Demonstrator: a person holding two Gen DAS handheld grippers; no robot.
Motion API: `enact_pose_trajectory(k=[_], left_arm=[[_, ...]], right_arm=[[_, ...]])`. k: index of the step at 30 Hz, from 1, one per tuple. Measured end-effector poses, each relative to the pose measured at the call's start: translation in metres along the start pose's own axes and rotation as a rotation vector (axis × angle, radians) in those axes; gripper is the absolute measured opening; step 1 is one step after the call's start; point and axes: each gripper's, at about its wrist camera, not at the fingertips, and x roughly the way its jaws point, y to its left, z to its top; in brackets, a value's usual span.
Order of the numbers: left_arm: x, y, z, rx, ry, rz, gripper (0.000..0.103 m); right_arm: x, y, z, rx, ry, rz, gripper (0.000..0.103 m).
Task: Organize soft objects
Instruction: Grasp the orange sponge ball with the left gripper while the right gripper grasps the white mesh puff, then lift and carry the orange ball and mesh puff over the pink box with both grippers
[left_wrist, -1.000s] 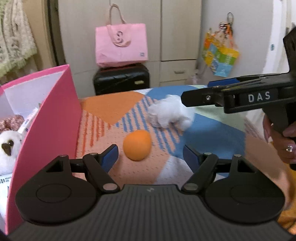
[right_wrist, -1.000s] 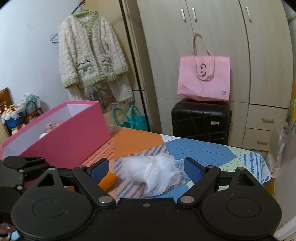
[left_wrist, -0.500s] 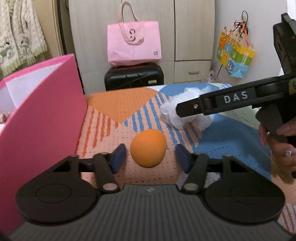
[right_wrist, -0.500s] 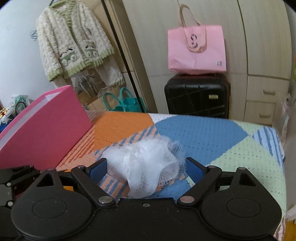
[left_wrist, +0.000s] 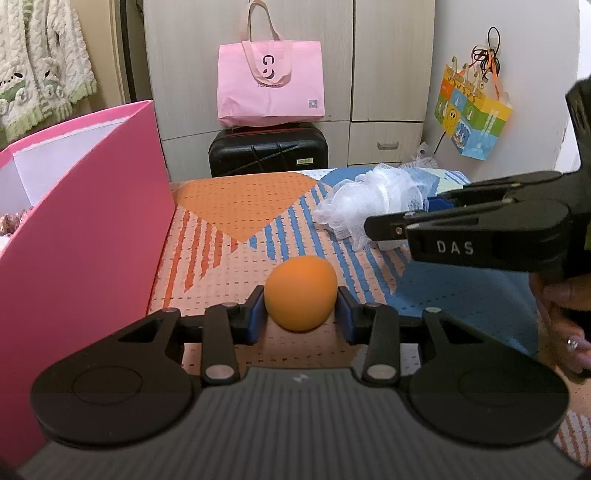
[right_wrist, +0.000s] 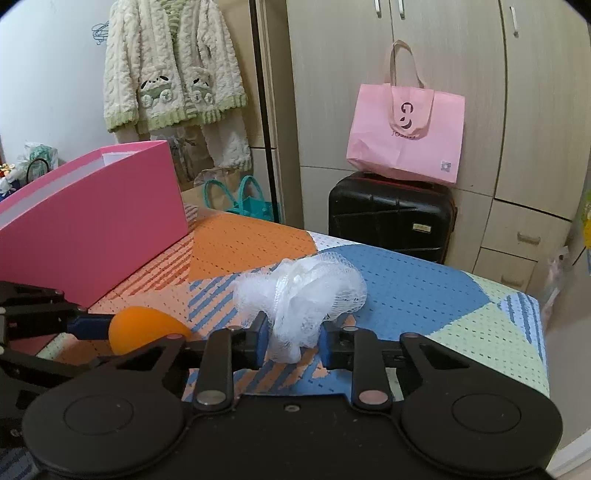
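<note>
An orange foam ball (left_wrist: 300, 295) lies on the patterned cloth between the blue pads of my left gripper (left_wrist: 300, 314). Its jaws are closing and both pads touch the ball's sides. Further back to the right is a white mesh bath pouf (left_wrist: 369, 199). My right gripper (right_wrist: 293, 343) is shut on the pouf (right_wrist: 306, 291) and pinches its lower part. From the left wrist, the right gripper (left_wrist: 402, 214) shows side-on, held by a hand (left_wrist: 565, 325). The ball (right_wrist: 144, 328) also shows low on the left in the right wrist view. An open pink box (left_wrist: 92, 221) stands on the left.
A plush toy (left_wrist: 14, 221) peeks out inside the box. Behind the table, a pink tote bag (left_wrist: 269, 81) rests on a black suitcase (left_wrist: 267, 151) in front of the wardrobe. The cloth's right edge (right_wrist: 543, 332) drops off beside the wall.
My left jaws have narrowed from wide apart until they meet the orange ball. My right gripper came down over the pouf and its jaws went from wide open to clamped on it.
</note>
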Motion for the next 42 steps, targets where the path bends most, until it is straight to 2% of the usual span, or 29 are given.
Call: enact_pose_trajectory(k=[21, 24, 31, 36, 39, 42], left_arm=[[-0.036, 0.003, -0.008, -0.039, 0.001, -0.047, 0.038], [-0.041, 0.001, -0.011, -0.031, 0.027, -0.027, 0.039], [-0.055, 0.001, -0.020, -0.026, 0.093, -0.070, 0.039], [-0.069, 0.007, -0.024, -0.036, 0.112, -0.125, 0.038], [-0.082, 0.008, -0.027, -0.031, 0.086, -0.137, 0.039], [-0.101, 0.009, -0.027, -0.014, 0.055, -0.143, 0.039]], right_arm=[[-0.055, 0.021, -0.032, 0.009, -0.025, -0.065, 0.027], [-0.067, 0.025, -0.037, 0.008, -0.030, -0.072, 0.027], [-0.092, 0.037, -0.054, 0.016, -0.042, -0.078, 0.027], [-0.105, 0.046, -0.063, 0.029, -0.022, -0.064, 0.027], [-0.115, 0.056, -0.067, 0.022, -0.010, -0.047, 0.027], [-0.123, 0.065, -0.066, 0.031, 0.029, 0.006, 0.027]])
